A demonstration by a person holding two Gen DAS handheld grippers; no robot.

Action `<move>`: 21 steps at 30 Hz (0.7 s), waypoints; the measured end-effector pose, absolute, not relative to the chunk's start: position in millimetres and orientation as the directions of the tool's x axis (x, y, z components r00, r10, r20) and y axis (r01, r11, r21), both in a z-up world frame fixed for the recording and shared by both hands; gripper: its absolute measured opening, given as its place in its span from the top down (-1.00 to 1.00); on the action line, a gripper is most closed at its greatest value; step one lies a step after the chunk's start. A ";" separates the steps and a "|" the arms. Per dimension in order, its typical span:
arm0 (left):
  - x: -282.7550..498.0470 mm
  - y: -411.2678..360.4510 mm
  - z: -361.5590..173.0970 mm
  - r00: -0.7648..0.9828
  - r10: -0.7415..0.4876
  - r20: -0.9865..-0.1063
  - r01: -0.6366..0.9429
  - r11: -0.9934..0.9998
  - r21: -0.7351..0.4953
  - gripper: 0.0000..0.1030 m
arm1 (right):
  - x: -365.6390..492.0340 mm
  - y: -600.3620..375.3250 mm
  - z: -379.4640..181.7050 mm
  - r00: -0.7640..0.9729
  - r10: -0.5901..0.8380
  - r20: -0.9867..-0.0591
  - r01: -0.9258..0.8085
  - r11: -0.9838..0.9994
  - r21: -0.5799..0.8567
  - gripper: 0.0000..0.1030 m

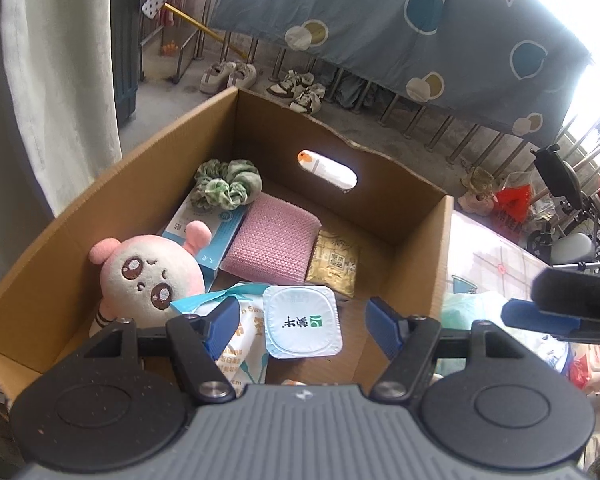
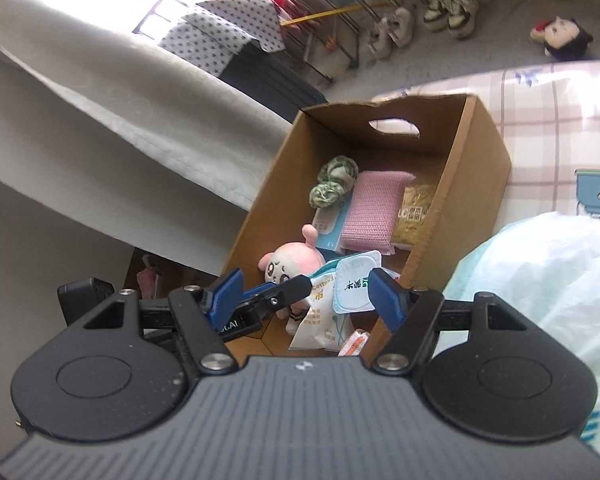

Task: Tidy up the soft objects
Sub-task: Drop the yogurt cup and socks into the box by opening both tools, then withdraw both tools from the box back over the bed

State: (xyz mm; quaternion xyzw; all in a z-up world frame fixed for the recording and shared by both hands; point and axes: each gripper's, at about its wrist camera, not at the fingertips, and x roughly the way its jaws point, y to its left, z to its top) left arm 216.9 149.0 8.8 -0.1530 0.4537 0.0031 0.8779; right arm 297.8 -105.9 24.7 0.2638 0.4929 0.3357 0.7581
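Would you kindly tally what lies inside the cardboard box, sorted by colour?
Pink: 2, round pink plush toy, pink knitted sponge pad
Green: 1, green fabric scrunchie
Blue: 1, light-blue carton
Gold: 1, gold foil sachet
White: 2, white foil-lidded cup, white cotton-swab packet
Total: 7

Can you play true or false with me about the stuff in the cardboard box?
1. The pink plush toy is inside the cardboard box. True.
2. The green scrunchie is lying on the floor outside the box. False: it sits inside the box, on a blue-and-white carton.
3. The pink sponge lies between the carton and a gold packet. True.
4. The left gripper is squeezing the white tub. False: its jaws stand open and hold nothing.
5. The box has a lid closed over it. False: the top is open.
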 end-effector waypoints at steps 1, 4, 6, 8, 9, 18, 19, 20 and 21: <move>212.4 148.3 13.0 0.594 -0.133 -0.793 -0.141 0.954 -0.266 -0.38 | 294.0 -110.6 27.7 0.289 0.772 -0.565 -0.255 0.631 0.732 -0.33; 192.0 145.0 27.9 0.614 -0.131 -0.779 -0.125 0.958 -0.260 -0.43 | 278.1 -130.3 37.6 0.285 0.790 -0.543 -0.280 0.611 0.741 -0.34; 174.5 140.0 39.3 0.631 -0.122 -0.766 -0.108 0.964 -0.243 -0.47 | 264.4 -146.9 44.4 0.286 0.802 -0.525 -0.298 0.595 0.746 -0.36; 154.8 132.0 51.0 0.655 -0.104 -0.749 -0.092 0.972 -0.215 -0.55 | 248.8 -165.4 51.2 0.294 0.811 -0.506 -0.314 0.582 0.750 -0.45; 143.6 127.4 57.4 0.668 -0.097 -0.737 -0.079 0.977 -0.200 -0.58 | 240.0 -176.4 54.1 0.299 0.815 -0.497 -0.323 0.576 0.751 -0.48; 47.3 55.6 72.3 0.731 -0.212 -0.648 0.094 0.973 -0.212 -0.81 | 154.6 -293.6 46.5 0.413 0.785 -0.462 -0.285 0.593 0.753 -0.72; 39.9 46.0 68.0 0.725 -0.231 -0.649 0.109 0.969 -0.223 -0.81 | 145.0 -307.7 40.0 0.423 0.779 -0.462 -0.266 0.594 0.759 -0.73; 33.3 35.2 62.8 0.713 -0.255 -0.653 0.133 0.964 -0.231 -0.81 | 136.1 -321.1 32.6 0.432 0.774 -0.462 -0.248 0.595 0.765 -0.73; 27.2 25.9 56.9 0.700 -0.273 -0.660 0.154 0.960 -0.235 -0.81 | 126.9 -334.8 24.4 0.439 0.770 -0.463 -0.227 0.593 0.772 -0.73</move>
